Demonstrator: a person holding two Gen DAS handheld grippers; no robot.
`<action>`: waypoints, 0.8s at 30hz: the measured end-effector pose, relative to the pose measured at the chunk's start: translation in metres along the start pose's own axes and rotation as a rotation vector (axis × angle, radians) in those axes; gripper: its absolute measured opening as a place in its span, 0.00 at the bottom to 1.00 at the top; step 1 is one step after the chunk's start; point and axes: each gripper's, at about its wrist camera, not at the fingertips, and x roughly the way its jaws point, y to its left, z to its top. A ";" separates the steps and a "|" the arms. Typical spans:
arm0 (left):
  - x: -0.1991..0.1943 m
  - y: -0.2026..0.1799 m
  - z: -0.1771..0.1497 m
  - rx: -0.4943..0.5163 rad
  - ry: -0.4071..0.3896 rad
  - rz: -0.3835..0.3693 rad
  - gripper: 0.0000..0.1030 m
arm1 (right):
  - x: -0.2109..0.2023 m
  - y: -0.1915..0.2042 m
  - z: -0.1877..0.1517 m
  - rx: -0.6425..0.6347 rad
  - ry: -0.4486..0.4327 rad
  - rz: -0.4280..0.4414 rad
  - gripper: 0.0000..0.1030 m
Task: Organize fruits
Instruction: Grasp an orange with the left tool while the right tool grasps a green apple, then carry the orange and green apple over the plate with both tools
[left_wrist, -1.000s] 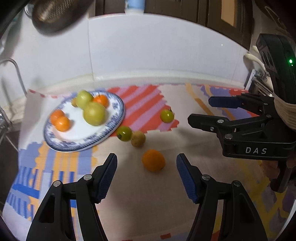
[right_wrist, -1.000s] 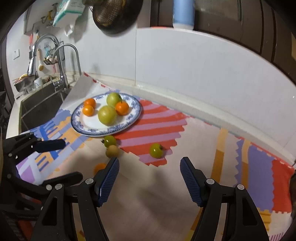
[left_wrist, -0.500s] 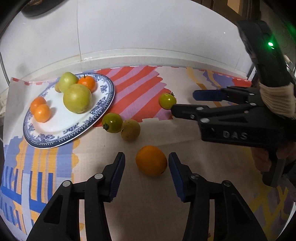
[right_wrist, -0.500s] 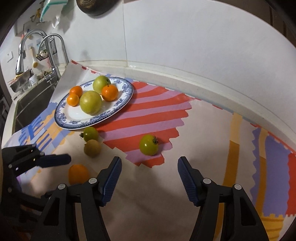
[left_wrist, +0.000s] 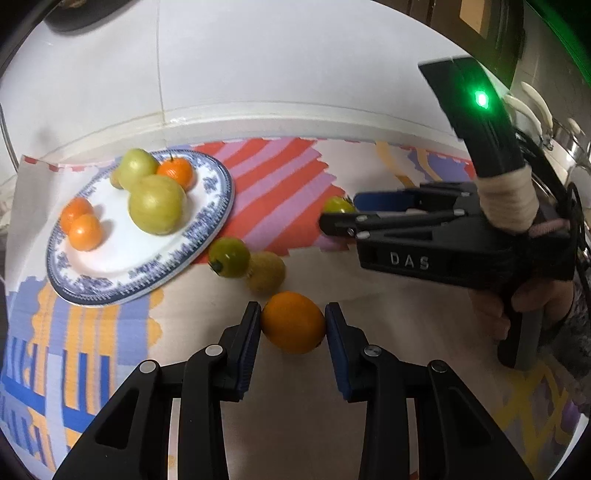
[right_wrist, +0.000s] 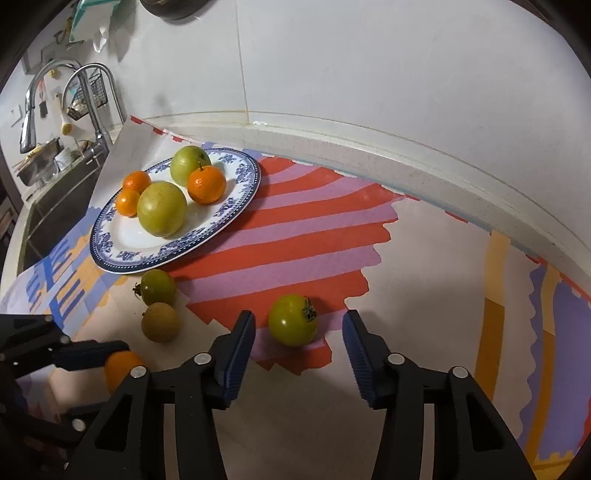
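- While the left tool (left_wrist: 293, 325) presses its ribbed blue pads (left_wrist: 247, 343) against both sides of a round, smooth orange (left_wrist: 293, 322), that fruit sits on the patterned mat (left_wrist: 288, 192) covering the counter, just in front of a dull brownish-yellow fruit (left_wrist: 266, 271).
- Beside that one lies a glossy green tomato (left_wrist: 229, 256) with a dark stem, close to the rim of the plate (left_wrist: 218, 206).
- That plate is glazed white with a blue floral border and holds two matte yellow-green apples (right_wrist: 161, 208) and three small mandarins (right_wrist: 207, 184).
- On the right, the other tool (right_wrist: 298, 341) stands wide, its black fingers (right_wrist: 236, 347) flanking a second shiny green tomato (right_wrist: 292, 319) on the red-and-lilac stripes, not touching it.
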 end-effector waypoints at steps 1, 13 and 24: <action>-0.001 0.001 0.001 -0.001 -0.004 0.000 0.34 | 0.001 0.000 0.000 0.001 0.002 0.001 0.43; -0.011 0.006 0.010 -0.010 -0.051 0.011 0.34 | -0.005 0.003 0.000 0.013 -0.012 -0.004 0.28; -0.046 0.010 0.008 -0.031 -0.121 -0.001 0.34 | -0.048 0.026 0.002 0.006 -0.072 0.015 0.28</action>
